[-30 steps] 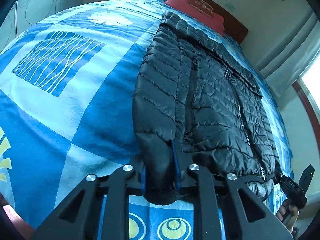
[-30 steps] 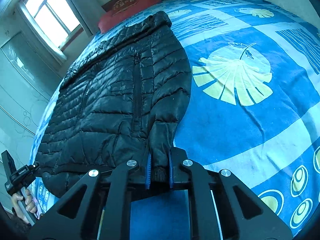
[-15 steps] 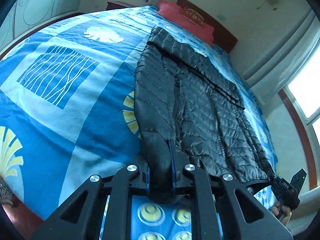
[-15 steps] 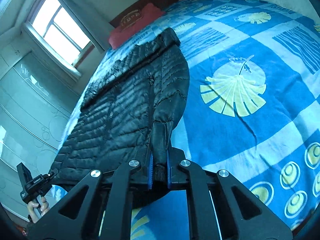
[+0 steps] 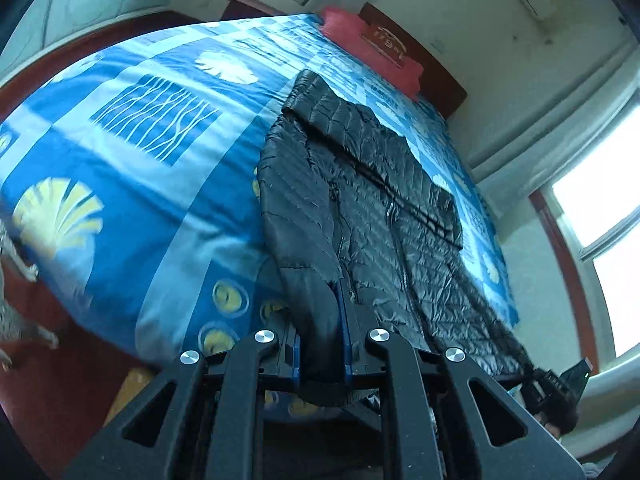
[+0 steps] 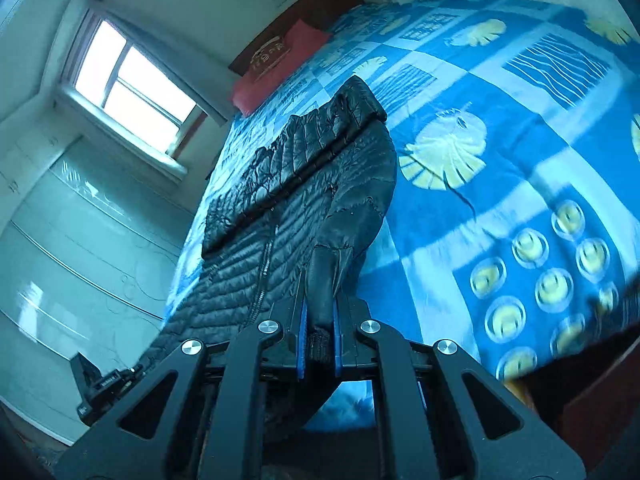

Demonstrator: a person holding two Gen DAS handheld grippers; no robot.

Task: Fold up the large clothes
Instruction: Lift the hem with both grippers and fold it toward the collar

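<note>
Two grippers are engaged on the one garment, a black quilted puffer jacket (image 5: 384,216) lying lengthwise on the bed with the blue patterned bedspread (image 5: 132,200). The left gripper (image 5: 322,356) is clenched on dark smooth fabric at the jacket's near end, apparently a sleeve cuff or hem corner; the right gripper (image 6: 319,340) is likewise clamped on a dark cuff with a knitted edge showing between its blue pads (image 6: 303,336). The collar end lies toward the red pillow (image 5: 372,52) at the headboard, and the near end is raised off the bedspread at the foot of the bed. The front zip is visible and the body panels lie spread, with one long strip, seemingly a sleeve, laid across the upper body. In my judgement the task is at an early stage: the hold is secured, but no completed body fold is evident. Remaining: carry the held end toward the collar, lay it down, then reduce and square the bundle.
</note>
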